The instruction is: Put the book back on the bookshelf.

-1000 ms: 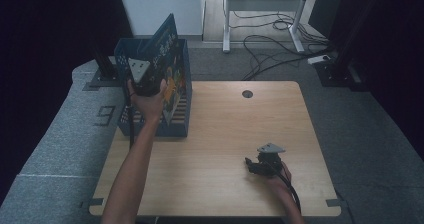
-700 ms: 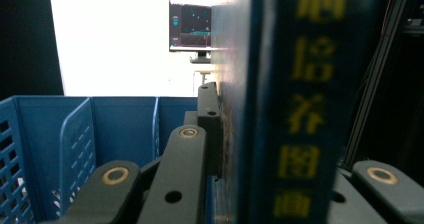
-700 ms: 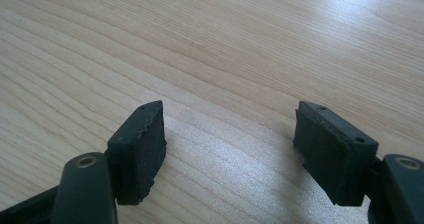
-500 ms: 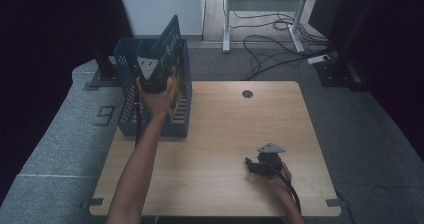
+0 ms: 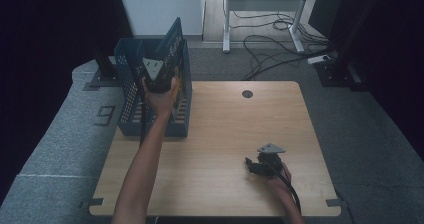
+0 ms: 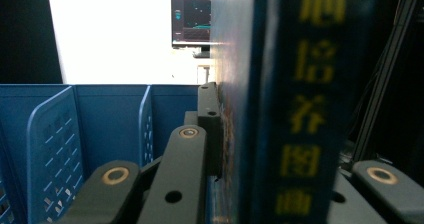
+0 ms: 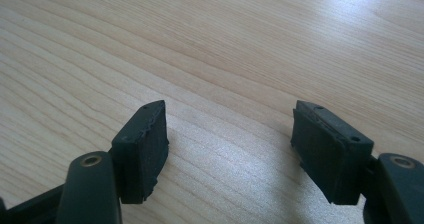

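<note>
— Where's the book point(image 5: 176, 51)?
— Standing upright in the blue slotted rack point(image 5: 131, 91) at the bench's far left corner, leaning slightly.
— What does it look like?
— Dark blue cover, yellow characters down the spine.

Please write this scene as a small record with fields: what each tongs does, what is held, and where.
left tongs: shut on book
book: dark blue, yellow letters, upright, in the crate
crate: blue, slotted walls, at table's far left corner
right tongs: open, nothing between, low over bare wood
table: light wood
</note>
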`<move>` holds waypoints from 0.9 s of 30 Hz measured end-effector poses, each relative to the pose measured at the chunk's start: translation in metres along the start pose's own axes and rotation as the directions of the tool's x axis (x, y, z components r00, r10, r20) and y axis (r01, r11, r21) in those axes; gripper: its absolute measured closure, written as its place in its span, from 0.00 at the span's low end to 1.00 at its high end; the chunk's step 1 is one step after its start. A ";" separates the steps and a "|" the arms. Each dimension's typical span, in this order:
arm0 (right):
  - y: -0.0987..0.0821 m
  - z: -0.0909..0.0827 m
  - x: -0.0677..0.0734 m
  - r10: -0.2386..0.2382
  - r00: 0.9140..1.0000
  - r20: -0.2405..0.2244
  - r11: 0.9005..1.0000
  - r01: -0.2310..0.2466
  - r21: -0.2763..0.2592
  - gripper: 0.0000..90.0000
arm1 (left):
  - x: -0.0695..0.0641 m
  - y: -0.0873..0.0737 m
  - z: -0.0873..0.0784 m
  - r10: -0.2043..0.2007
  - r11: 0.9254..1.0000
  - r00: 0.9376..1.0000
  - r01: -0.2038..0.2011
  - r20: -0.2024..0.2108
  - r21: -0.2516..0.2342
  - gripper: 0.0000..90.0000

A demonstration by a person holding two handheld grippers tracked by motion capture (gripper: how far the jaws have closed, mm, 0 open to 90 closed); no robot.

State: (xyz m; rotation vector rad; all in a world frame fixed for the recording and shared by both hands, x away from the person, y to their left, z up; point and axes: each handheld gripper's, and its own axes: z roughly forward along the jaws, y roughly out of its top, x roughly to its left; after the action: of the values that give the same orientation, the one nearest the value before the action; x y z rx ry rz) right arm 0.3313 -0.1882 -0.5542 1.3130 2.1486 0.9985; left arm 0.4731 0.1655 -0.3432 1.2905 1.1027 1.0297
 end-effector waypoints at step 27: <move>-0.001 -0.001 0.000 -0.001 1.000 0.002 1.000 0.001 -0.001 0.34 | -0.006 -0.057 0.005 0.021 0.996 1.000 -0.022 0.010 0.088 0.90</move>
State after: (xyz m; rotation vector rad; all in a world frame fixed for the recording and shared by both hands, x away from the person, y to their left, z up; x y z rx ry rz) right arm 0.3301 -0.1883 -0.5542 1.3118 2.1468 0.9974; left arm 0.4747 0.1565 -0.4005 1.3788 1.1404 0.9999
